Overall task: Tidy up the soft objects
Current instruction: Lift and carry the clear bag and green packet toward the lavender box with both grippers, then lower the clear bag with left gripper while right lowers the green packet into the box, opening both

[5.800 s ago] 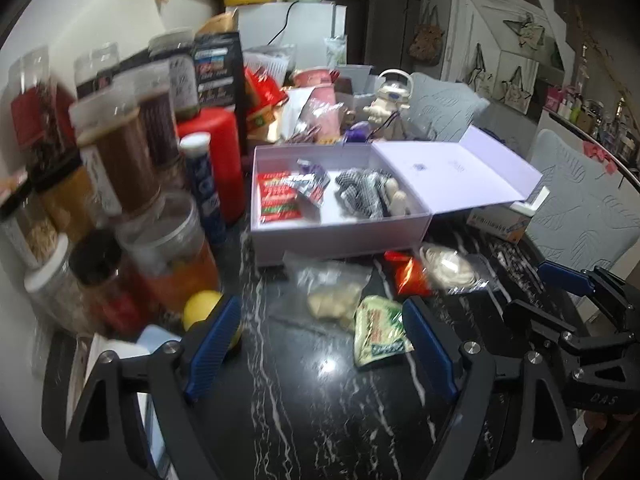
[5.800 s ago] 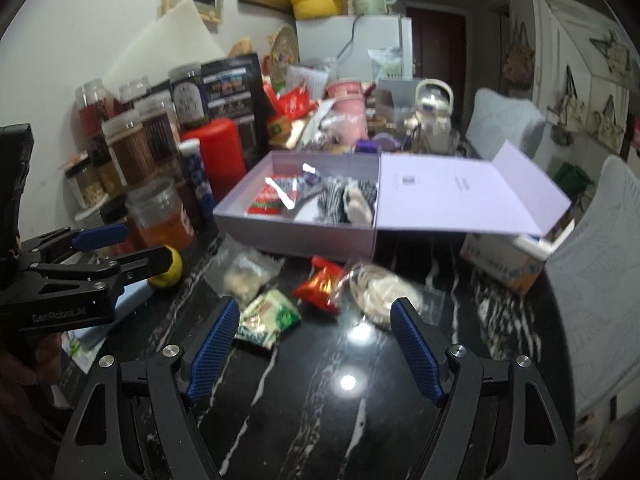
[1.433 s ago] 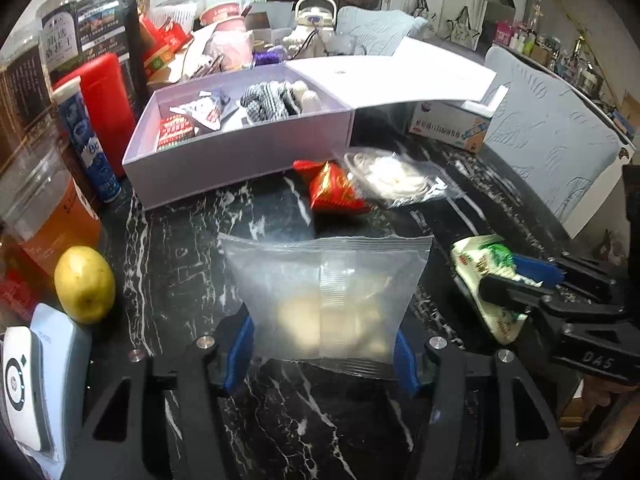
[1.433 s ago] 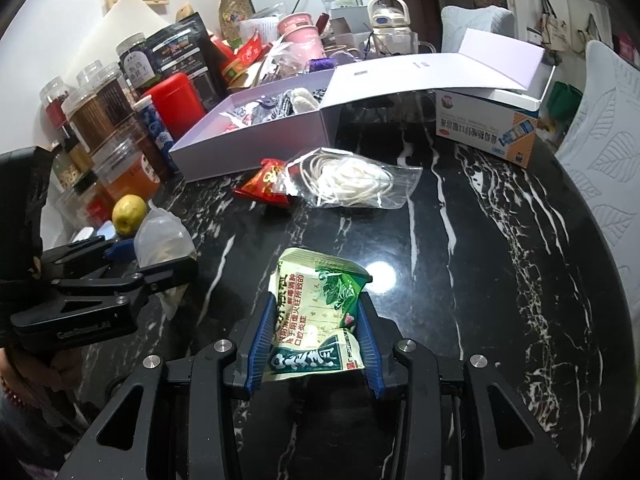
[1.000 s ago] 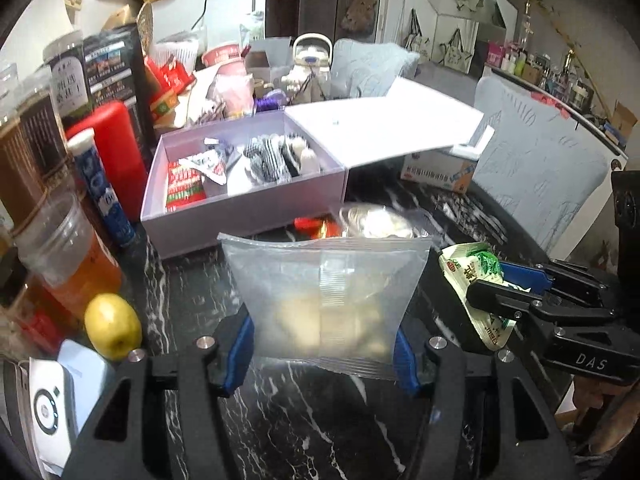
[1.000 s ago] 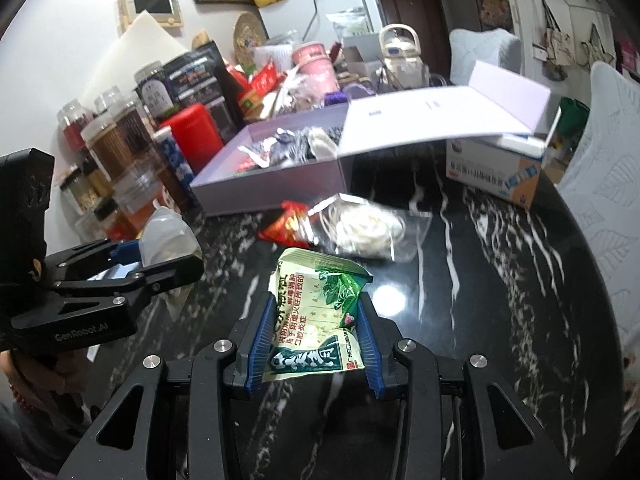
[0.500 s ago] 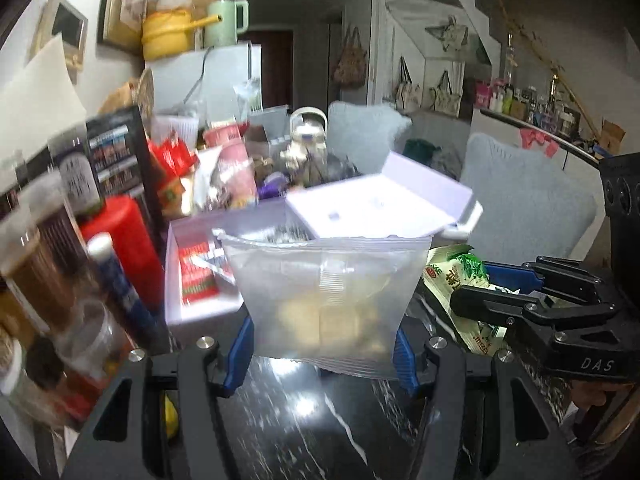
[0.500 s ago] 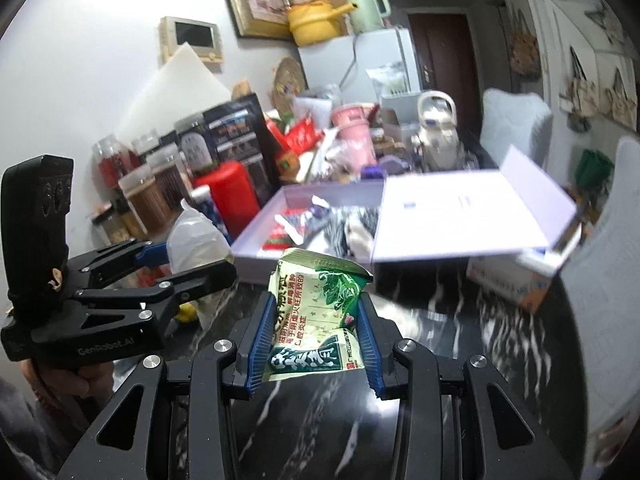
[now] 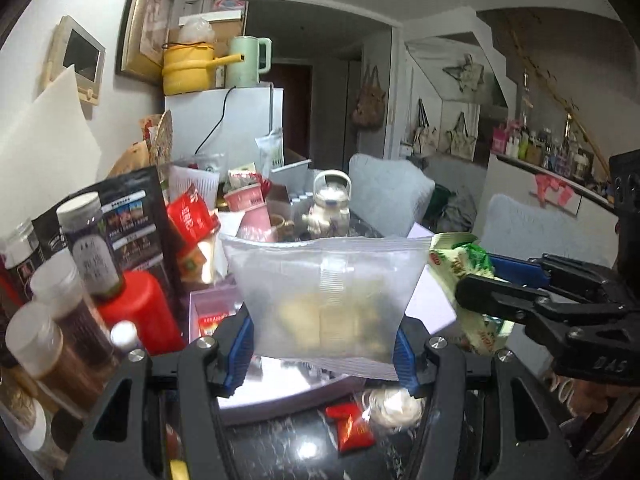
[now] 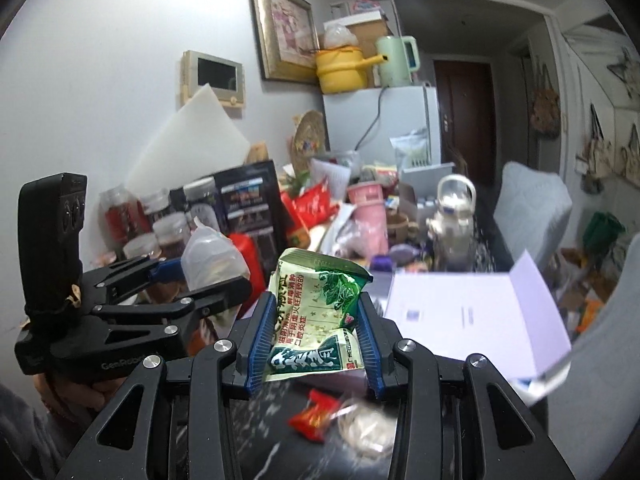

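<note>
Your left claw (image 9: 322,354) clamps the clear pouch (image 9: 326,296); right claw (image 10: 316,344) clamps the green packet (image 10: 316,320), both aloft before the lilac box (image 9: 218,304) (thin film); tilting risks slippage.

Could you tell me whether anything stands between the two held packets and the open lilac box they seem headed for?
Nothing visible does. The left gripper holds the clear bag and the right gripper the green packet above the table; the lilac box lies just beyond them, largely hidden by the bag. The red packet lies below, out of the way.
</note>
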Motion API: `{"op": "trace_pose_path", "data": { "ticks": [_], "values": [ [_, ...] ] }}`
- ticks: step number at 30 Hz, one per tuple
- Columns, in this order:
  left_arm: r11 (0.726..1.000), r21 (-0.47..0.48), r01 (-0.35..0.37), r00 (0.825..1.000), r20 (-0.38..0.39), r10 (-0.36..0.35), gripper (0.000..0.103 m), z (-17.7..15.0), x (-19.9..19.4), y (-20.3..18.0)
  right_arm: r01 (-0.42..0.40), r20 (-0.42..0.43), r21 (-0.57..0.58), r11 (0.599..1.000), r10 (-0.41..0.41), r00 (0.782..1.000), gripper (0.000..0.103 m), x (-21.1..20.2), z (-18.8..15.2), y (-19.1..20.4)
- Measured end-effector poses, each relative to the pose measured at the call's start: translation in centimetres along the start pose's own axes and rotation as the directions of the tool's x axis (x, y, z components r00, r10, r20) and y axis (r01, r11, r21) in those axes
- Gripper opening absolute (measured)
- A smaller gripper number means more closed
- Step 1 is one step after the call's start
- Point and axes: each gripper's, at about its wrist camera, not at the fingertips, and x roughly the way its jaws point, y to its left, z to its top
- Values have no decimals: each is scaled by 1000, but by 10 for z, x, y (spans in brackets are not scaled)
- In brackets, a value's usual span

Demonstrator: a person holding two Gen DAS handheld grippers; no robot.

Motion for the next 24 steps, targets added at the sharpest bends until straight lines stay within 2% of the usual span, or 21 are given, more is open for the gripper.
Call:
{"op": "trace_pose_path", "data": {
  "ticks": [5,11,18,24],
  "values": [
    [1000,3,-11,999,48,11,58,18,10,6,-2,30,-16,1000,2,1000,39,18,18,-6],
    [999,-18,-30,998,60,31,58,34,34,19,-24,33,-17,1000,25,999,39,46,35,-13],
    [996,-16,-86,995,46,86,58,42,69,36,-35,19,-19,999,35,999,39,86,46,-24],
    [991,-36,-128,992,-9,128,58,41,96,56,-35,-1,-8,999,35,999,39,120,51,-37]
  ]
}}
